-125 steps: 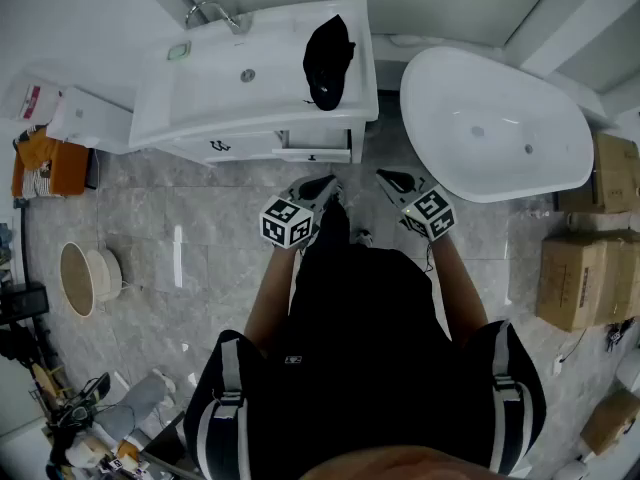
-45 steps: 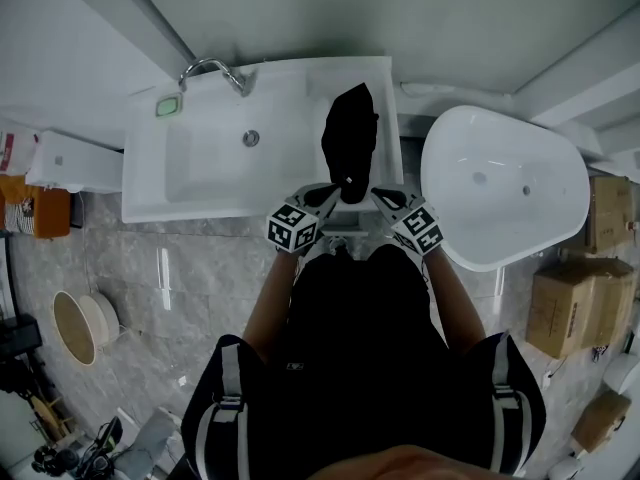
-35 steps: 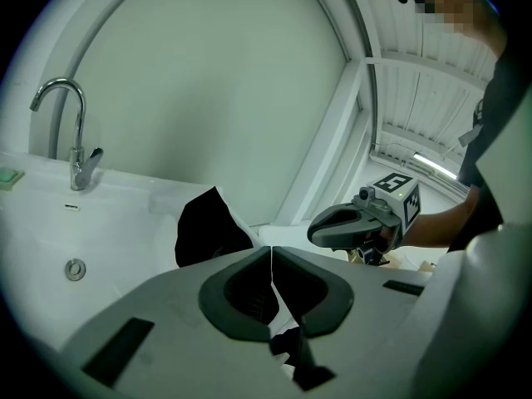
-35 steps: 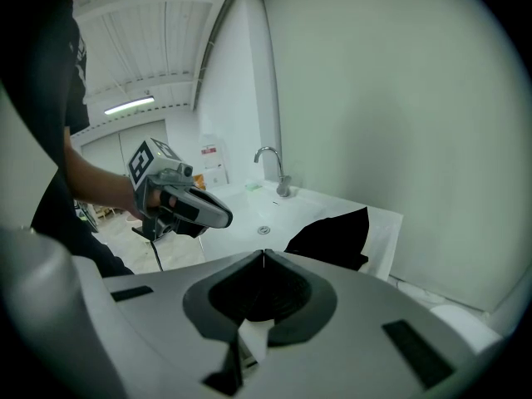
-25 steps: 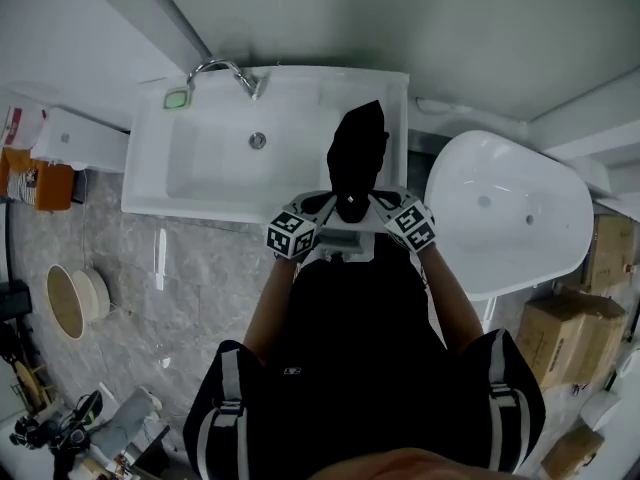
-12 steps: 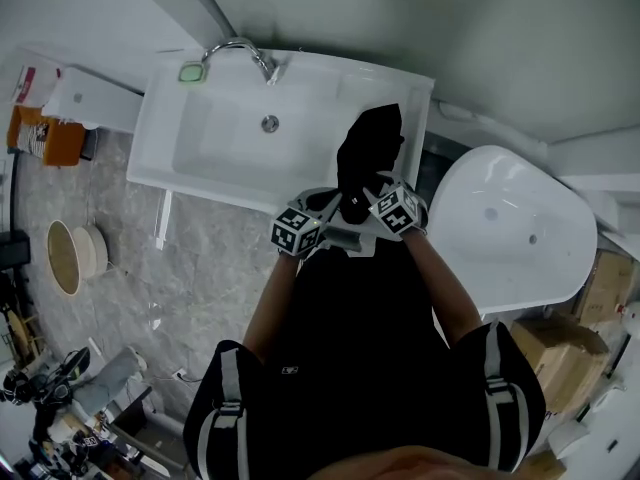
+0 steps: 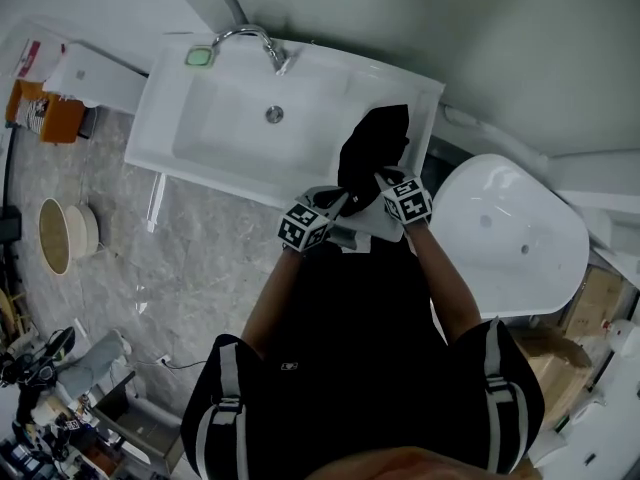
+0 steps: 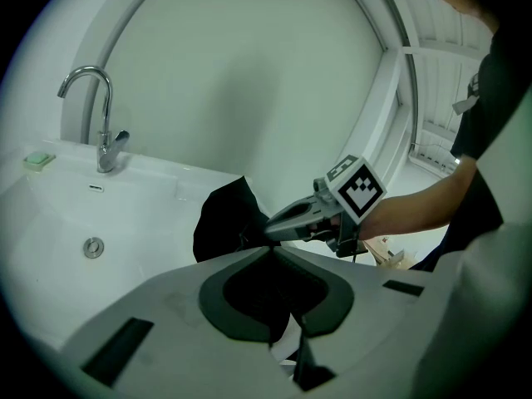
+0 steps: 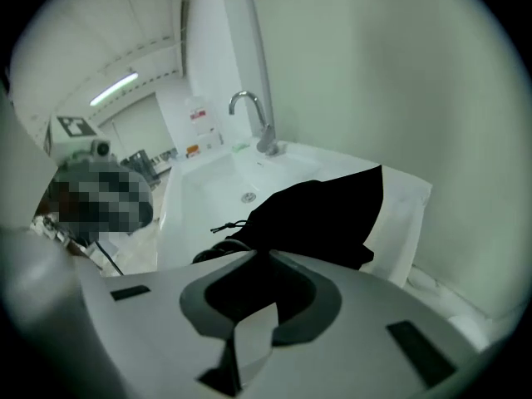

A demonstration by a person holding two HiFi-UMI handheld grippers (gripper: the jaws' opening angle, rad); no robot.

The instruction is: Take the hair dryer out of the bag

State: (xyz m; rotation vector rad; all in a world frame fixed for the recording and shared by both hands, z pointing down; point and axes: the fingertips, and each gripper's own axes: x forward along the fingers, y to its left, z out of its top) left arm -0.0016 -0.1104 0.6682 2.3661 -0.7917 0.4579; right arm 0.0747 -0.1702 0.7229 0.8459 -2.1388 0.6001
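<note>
**Desk:** What's the frame, and how should the pull go?

**Photographer:** A person at a white vanity table [image 7: 425,96] works a black drawstring cloth bag [image 7: 375,146], which lies on the ledge to the right of the sunken basin [image 7: 240,118]. The left gripper [image 7: 340,202] anchors the bag, its jaws pressed together on what looks like a fold at the near end. The right gripper [image 7: 384,177] has just been closing its jaws. They are now nearly together on black material at the bag's mouth, beside the thin black drawstring [image 9: 218,225]. The hair dryer is not in sight and is presumably inside. To do it well, I'd judge the left should pin the cloth against the table. The right should make sure it has something solid, not cloth alone, then draw along the bag's length so the neck doesn't snag.

**Desk:** Counts?

**Photographer:** One bag, two grippers, one curved chrome tap [image 7: 255,40], one round metal drain [image 7: 274,114], one small green soap tray [image 7: 200,56] and one white oval bathtub [image 7: 510,238]. Hair dryers showing: none.
</note>
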